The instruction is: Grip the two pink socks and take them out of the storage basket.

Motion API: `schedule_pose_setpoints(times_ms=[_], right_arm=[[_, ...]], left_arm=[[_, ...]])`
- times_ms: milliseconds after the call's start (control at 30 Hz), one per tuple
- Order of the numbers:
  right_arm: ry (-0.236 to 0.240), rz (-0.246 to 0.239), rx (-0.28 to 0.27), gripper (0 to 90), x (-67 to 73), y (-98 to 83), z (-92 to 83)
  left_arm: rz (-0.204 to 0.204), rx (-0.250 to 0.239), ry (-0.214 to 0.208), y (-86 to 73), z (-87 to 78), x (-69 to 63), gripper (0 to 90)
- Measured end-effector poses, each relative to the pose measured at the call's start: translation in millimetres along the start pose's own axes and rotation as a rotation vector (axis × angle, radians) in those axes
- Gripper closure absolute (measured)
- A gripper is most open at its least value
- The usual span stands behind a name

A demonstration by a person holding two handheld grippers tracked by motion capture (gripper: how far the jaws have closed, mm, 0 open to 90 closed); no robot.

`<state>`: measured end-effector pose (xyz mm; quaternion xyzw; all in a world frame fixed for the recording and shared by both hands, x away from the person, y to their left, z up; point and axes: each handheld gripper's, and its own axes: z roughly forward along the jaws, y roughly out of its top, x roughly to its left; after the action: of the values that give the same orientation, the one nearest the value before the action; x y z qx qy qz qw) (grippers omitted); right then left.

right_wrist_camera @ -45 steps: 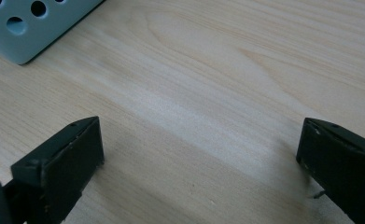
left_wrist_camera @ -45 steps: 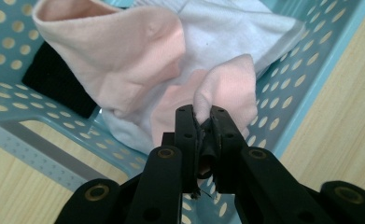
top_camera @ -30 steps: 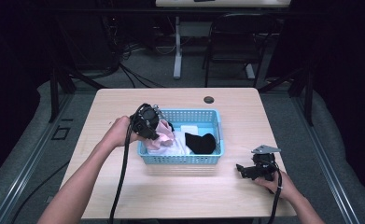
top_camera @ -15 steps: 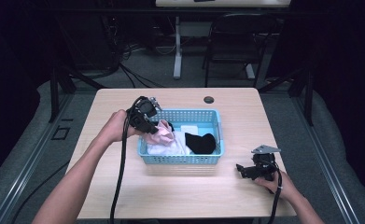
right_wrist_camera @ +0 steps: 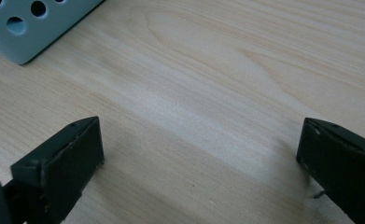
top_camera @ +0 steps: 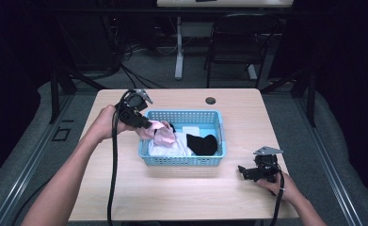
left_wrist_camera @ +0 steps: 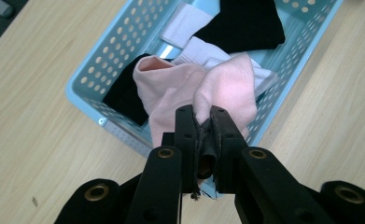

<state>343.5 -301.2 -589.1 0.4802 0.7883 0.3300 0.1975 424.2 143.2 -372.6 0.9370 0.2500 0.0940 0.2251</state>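
Left gripper (left_wrist_camera: 202, 122) clamped a pink sock (left_wrist_camera: 208, 93) above the blue basket (top_camera: 146, 155); right gripper (right_wrist_camera: 199, 154) sat on the table (top_camera: 181, 193), jaws wide apart, holding nothing.

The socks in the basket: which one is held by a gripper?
The pink sock is pinched between the shut jaws of the left gripper and lifted above the blue basket. The black sock and the white socks lie loose inside.

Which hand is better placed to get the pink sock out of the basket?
Left. Its tool is shut on the pink sock above the basket; the right tool rests open on the table.
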Motion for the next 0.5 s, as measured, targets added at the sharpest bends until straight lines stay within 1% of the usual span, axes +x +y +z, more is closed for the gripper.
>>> schedule_pose_setpoints(times_ms=[33,67,100,167,267,300,367,500], right_arm=[[-0.004,-0.002,0.002,0.1,-0.2,0.0,-0.1],[-0.004,-0.002,0.002,0.1,-0.2,0.0,-0.1],[-0.004,-0.001,0.002,0.1,-0.1,0.0,0.0],[-0.004,-0.002,0.002,0.1,-0.1,0.0,0.0],[-0.001,0.0,0.0,0.1,0.0,0.0,0.0],[-0.003,-0.001,0.001,0.1,-0.1,0.0,0.0],[-0.001,0.0,0.0,0.1,0.1,0.0,0.0],[0.0,0.0,0.0,0.1,0.1,0.0,0.0]], left_arm=[[-0.012,-0.011,0.008,-2.6,-5.5,2.9,83.3],[-0.012,-0.011,0.008,-2.6,-5.5,2.9,83.3],[-0.021,-0.017,0.015,-5.5,-10.3,5.4,83.3],[-0.025,-0.021,0.02,-7.1,-12.4,6.3,83.3],[-0.043,-0.03,0.032,-12.1,-18.3,8.9,83.3],[-0.046,-0.031,0.043,-14.3,-20.9,10.2,83.3],[-0.063,-0.041,0.05,-18.2,-24.0,11.8,83.4],[-0.111,-0.048,0.081,-29.9,-28.0,17.7,83.5]])
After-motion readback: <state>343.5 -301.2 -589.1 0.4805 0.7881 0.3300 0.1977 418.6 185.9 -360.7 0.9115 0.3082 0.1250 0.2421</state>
